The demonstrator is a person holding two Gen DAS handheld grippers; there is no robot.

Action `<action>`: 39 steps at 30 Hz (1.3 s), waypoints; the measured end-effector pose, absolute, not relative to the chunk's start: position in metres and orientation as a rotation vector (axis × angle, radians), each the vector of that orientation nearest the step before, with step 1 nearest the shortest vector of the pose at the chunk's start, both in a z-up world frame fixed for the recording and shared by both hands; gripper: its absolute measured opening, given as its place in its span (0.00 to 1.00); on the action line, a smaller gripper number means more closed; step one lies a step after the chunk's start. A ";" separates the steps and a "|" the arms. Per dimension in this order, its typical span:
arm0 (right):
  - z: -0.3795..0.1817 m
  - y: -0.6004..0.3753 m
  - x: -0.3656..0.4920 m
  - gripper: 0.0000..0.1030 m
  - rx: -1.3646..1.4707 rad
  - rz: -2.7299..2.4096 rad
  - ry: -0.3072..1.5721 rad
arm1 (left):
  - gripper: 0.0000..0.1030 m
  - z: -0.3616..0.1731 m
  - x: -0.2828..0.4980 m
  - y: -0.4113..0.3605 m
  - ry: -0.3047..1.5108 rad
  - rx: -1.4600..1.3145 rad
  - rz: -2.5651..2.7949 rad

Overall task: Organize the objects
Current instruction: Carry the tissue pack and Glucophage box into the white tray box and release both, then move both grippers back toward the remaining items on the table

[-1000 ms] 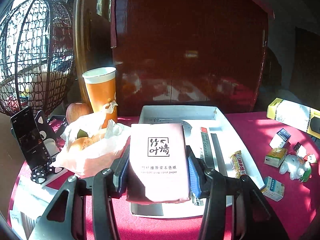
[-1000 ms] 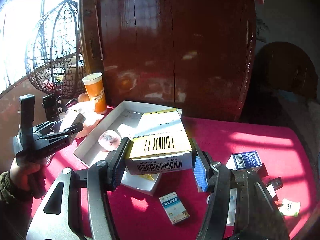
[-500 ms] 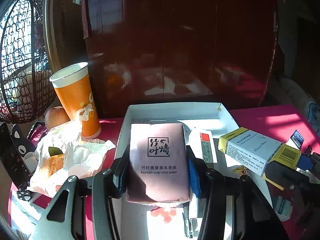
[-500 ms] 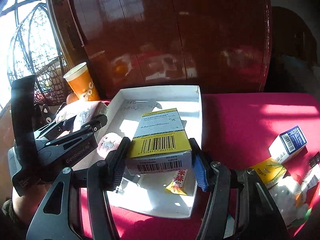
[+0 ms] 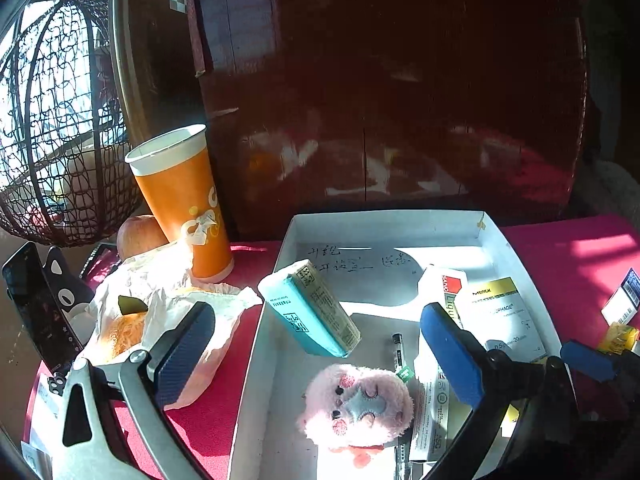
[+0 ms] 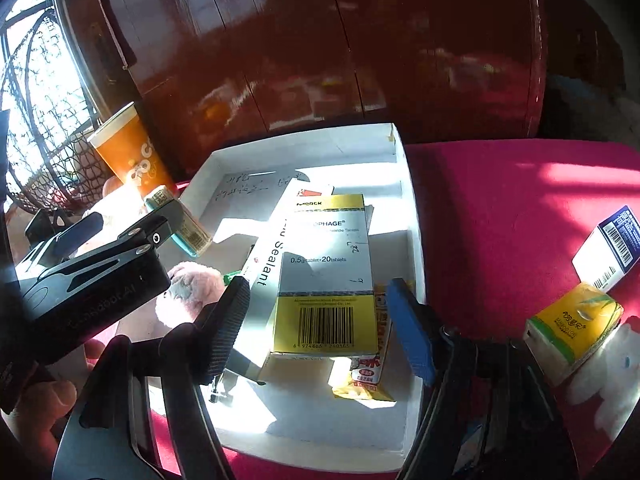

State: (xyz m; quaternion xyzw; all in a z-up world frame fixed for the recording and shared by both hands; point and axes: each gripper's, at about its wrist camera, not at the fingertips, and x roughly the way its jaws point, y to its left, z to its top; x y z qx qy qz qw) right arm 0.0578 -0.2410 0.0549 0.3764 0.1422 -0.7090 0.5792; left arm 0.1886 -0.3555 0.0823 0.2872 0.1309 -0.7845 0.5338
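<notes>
Over the white tray (image 6: pixel 416 248), both my claws are opening: the left gripper (image 5: pixel 316 344) is wide and off the tissue pack (image 5: pixel 308 308), which is tipped, seemingly mid-drop, at the tray's left side. The right gripper (image 6: pixel 320 320) is spreading around the yellow medicine box (image 6: pixel 326 276), which lies on the sealant box (image 6: pixel 268 264) inside the tray. I judge this the release step; next, back both out and fetch the small boxes (image 6: pixel 572 320) right of the tray.
</notes>
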 end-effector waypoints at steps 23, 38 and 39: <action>0.082 -0.117 0.080 0.88 0.585 -1.740 0.355 | 1.00 0.094 0.222 -0.250 0.406 0.566 -1.892; 0.079 -0.069 0.022 0.88 0.681 -1.882 0.266 | 1.00 0.085 0.168 -0.206 0.269 0.761 -1.876; 0.078 -0.065 0.018 0.88 0.686 -1.892 0.262 | 1.00 0.084 0.165 -0.204 0.259 0.770 -1.874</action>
